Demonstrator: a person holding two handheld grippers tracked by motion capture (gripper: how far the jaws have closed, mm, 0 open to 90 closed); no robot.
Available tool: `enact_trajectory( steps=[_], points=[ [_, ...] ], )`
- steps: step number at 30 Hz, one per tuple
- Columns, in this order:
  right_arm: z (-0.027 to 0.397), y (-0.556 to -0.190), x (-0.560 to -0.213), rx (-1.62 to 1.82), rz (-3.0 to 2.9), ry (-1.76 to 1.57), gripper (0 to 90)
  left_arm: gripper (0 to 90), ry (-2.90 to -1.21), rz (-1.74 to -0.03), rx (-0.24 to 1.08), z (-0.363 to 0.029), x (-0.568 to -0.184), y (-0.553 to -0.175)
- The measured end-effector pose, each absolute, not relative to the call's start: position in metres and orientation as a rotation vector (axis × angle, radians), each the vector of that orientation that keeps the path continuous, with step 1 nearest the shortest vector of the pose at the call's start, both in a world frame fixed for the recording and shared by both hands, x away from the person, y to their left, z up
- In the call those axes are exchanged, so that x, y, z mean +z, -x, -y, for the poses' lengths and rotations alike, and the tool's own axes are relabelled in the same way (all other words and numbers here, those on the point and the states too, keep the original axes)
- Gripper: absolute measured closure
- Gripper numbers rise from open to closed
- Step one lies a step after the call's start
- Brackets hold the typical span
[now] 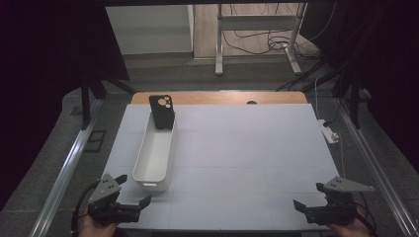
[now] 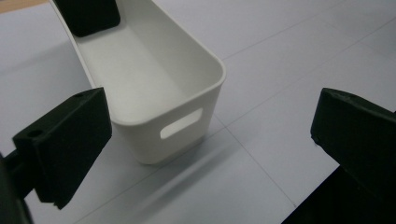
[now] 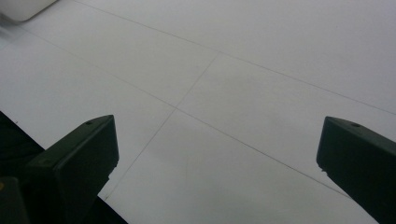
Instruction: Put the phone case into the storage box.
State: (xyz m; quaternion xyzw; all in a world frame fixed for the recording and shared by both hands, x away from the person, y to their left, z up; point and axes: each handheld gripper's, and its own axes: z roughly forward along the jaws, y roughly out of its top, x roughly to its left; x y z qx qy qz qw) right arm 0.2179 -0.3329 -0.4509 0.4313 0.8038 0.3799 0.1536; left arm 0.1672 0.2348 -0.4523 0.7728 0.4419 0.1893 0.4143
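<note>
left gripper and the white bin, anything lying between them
Nothing: in the left gripper view, bare table mat separates the open left gripper from the white bin.

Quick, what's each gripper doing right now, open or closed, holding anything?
Left gripper: open, holding nothing.
Right gripper: open, holding nothing.

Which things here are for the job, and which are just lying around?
For the job:
white bin
black phone case, leaning at the bin's far end
left gripper, jaws open, nearest the bin
right gripper, jaws open

Just lying around:
white power strip off the table's right edge
cables on the floor beyond
</note>
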Motion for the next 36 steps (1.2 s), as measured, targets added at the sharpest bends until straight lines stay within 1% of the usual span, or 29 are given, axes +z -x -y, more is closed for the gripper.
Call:
enact_trajectory(
  steps=[18, 36],
  points=[
    [0.333, -0.218, -0.451, 1.086, -2.310, -1.239, 0.0, 0.0, -1.978, -1.143, 0.471, -0.237, -0.462, -0.159],
    [0.333, -0.219, -0.452, 1.084, -2.316, -1.233, 0.0, 0.0, -2.043, -1.151, 0.482, -0.231, -0.464, -0.161]
  ],
)
